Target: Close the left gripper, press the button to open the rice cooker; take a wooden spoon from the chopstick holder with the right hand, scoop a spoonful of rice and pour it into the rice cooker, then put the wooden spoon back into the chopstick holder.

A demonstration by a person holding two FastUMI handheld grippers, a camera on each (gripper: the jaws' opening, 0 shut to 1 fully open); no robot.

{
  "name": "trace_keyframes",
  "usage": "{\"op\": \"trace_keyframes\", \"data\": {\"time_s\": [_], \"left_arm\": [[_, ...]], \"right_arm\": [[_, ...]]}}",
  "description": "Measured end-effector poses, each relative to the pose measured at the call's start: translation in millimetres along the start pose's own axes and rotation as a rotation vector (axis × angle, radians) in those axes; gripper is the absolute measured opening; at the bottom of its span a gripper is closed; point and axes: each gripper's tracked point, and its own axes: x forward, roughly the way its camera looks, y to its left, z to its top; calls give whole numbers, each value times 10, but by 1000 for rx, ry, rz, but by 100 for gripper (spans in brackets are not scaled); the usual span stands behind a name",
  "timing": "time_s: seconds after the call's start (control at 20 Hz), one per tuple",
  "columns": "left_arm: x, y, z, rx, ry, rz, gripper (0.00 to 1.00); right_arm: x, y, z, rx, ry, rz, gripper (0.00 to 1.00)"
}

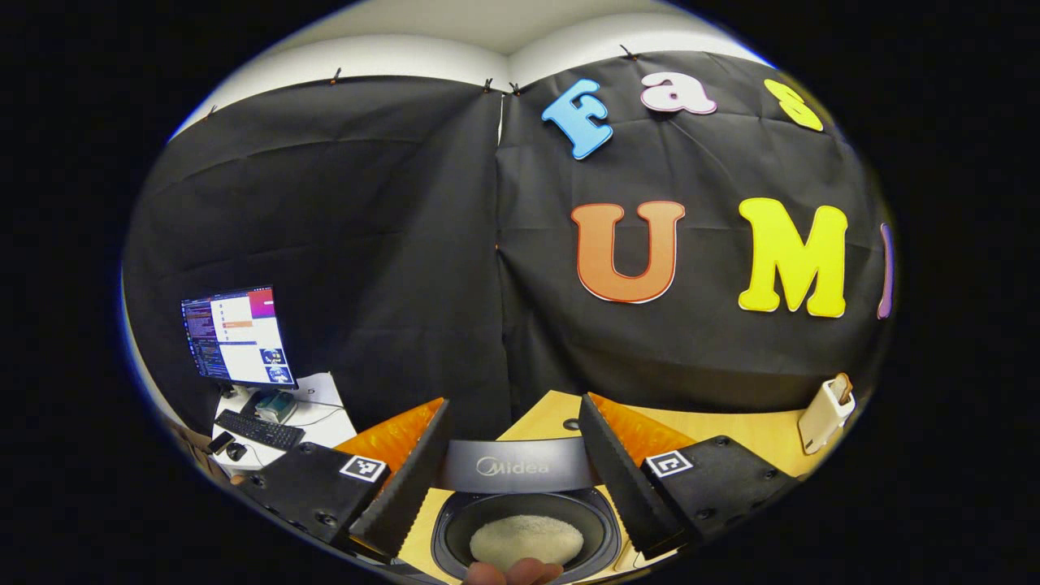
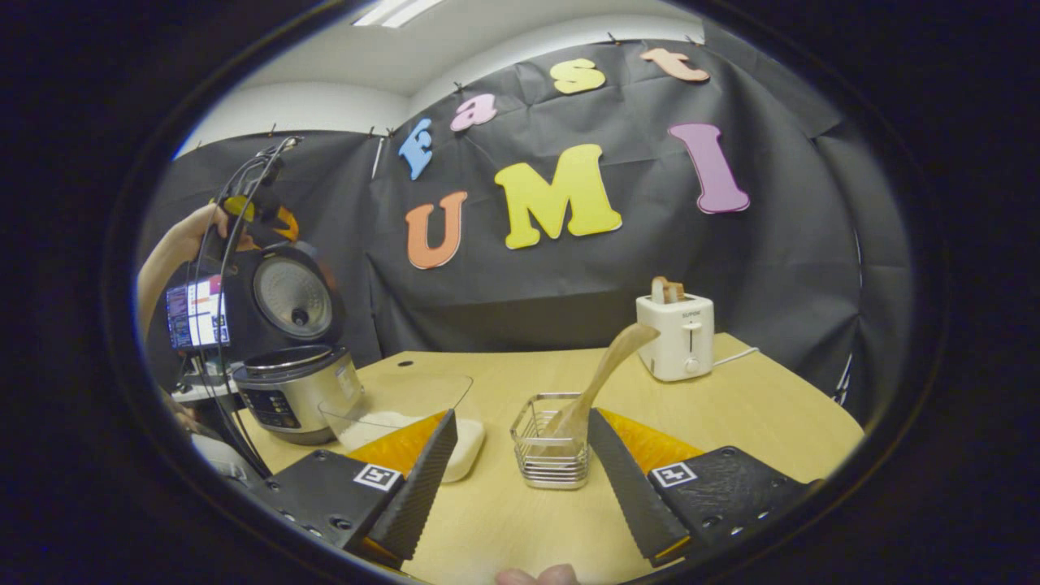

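Observation:
The rice cooker [image 2: 296,390] stands open at the table's left, its lid [image 2: 292,296] tipped up. My left gripper [image 1: 513,402] is open and looks down over the cooker's rim [image 1: 520,465] at a mound of rice [image 1: 526,540] in the inner pot. A hand holds that gripper [image 2: 252,215] above the lid. My right gripper [image 2: 522,418] is open, low over the table, with nothing between its fingers. Just ahead of it stands the wire chopstick holder [image 2: 552,443], and the wooden spoon [image 2: 605,370] leans in it, handle up and to the right.
A clear container of rice [image 2: 406,414] sits between the cooker and the holder. A white toaster [image 2: 674,337] with bread stands at the back right of the wooden table [image 2: 731,406]. A monitor [image 1: 236,337] and keyboard sit on a side desk at left.

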Motion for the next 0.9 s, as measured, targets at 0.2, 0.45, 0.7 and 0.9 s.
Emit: {"op": "trace_keyframes", "data": {"time_s": [0.2, 0.45, 0.7, 0.9], "left_arm": [[-306, -23, -281, -12, -34, -6, 99], [-580, -47, -656, -21, -74, -11, 100], [-777, -77, -1089, -37, -124, -3, 99], [-829, -96, -1420, -25, -147, 18, 100]], "right_arm": [[-84, -34, 53, -2, -15, -11, 92], [-159, 41, 131, -43, -31, -10, 96], [-190, 96, 230, -56, -54, -7, 91], [-132, 110, 233, -62, -44, -20, 96]]}}
